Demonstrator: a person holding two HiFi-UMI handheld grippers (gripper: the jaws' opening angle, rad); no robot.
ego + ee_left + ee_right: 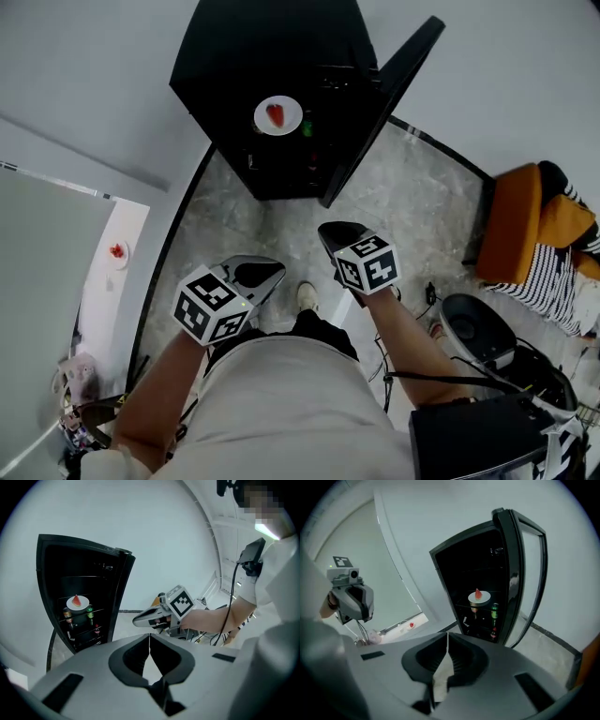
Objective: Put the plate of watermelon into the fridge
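The plate of watermelon [277,115] stands on a shelf inside the black fridge [234,56], and the fridge door [384,94] is open. Both grippers are well apart from the plate, close to the person's body, and they point toward the fridge. The left gripper [272,271] has its jaws pressed together, with nothing between them. The right gripper [327,231] has its jaws together too and holds nothing. Under the plate, bottles [494,611] stand on the lower shelves.
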